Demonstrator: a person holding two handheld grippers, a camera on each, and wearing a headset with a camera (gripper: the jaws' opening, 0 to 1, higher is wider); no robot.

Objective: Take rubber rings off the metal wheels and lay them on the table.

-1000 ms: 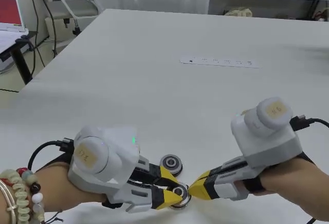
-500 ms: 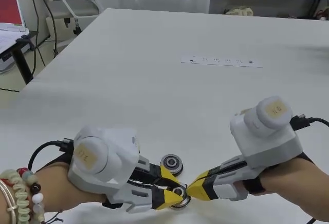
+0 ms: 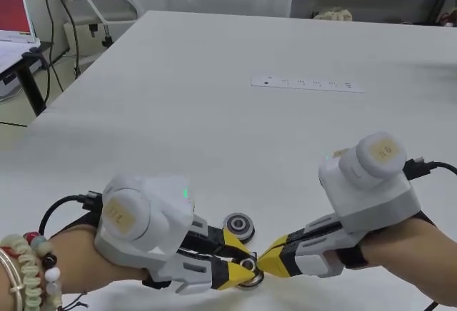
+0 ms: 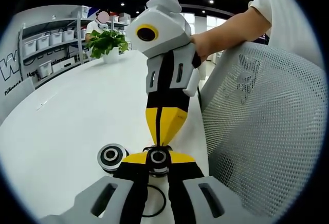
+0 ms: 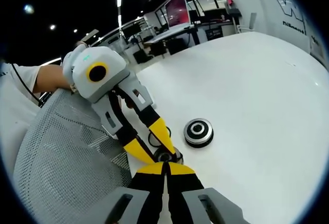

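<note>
The left gripper (image 3: 240, 259) has its jaws clenched on a small metal wheel (image 3: 248, 265) at the near edge of the white counter (image 3: 214, 125), the wheel sitting right between the yellow tips. The right gripper (image 3: 265, 261) comes in from 3 o'clock with its jaws pressed together, their point touching the wheel's rim. A second wheel (image 3: 238, 224) lies flat on the counter at about 12 o'clock of the held one, just beside it and free of both grippers. The left gripper view shows what the head view hides: a thin black ring (image 4: 156, 147) arcs along the held wheel's far edge, just where the right gripper's tips meet it, though whether they pinch it cannot be told, and a loose rubber ring (image 4: 163, 202) lies on the counter under the left jaws, at 6 o'clock of the wheel. The right gripper view shows the second wheel at 1 o'clock of the held wheel.
</note>
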